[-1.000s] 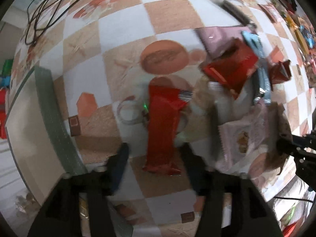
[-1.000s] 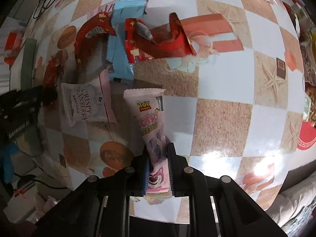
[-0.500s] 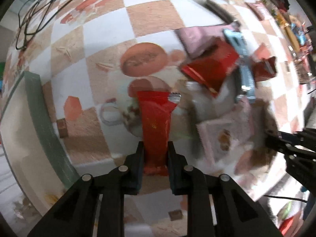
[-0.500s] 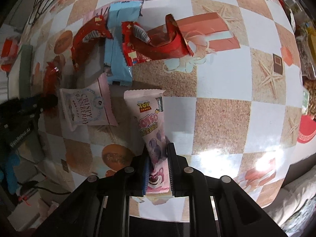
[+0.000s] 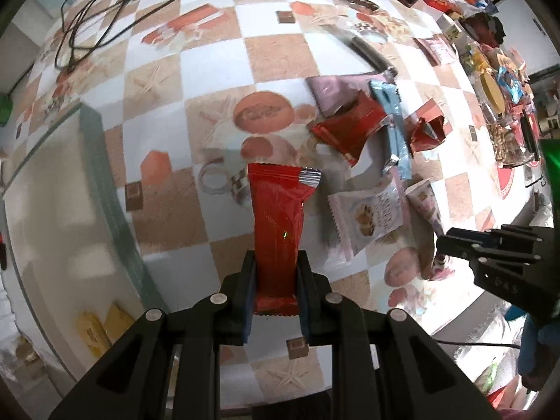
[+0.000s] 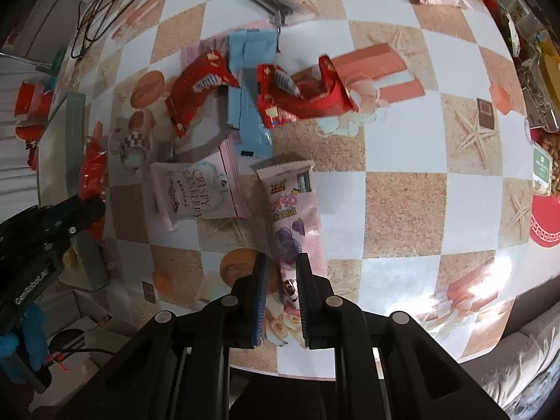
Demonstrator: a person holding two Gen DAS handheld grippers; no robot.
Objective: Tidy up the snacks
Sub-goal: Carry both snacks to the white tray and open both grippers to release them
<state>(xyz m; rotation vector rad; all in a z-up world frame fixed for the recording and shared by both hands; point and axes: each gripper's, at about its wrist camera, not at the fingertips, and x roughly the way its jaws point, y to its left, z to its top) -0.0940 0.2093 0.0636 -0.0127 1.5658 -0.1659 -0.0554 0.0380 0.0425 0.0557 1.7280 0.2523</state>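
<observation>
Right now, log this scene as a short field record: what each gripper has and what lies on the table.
left gripper: jaws shut on the red snack packet
right gripper: jaws shut on the pink Toy Story packet
loose on table: Crispy Cranberry pouch, light blue wrapper, red wrappers
surface: checkered tablecloth
beside table: open box, seen in left wrist view

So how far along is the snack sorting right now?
Done: two yellow packets already in the box. In hand: left claw grips a red packet, right claw a pink packet. Left: red wrappers, blue packet and cookie packet on the table.
</observation>
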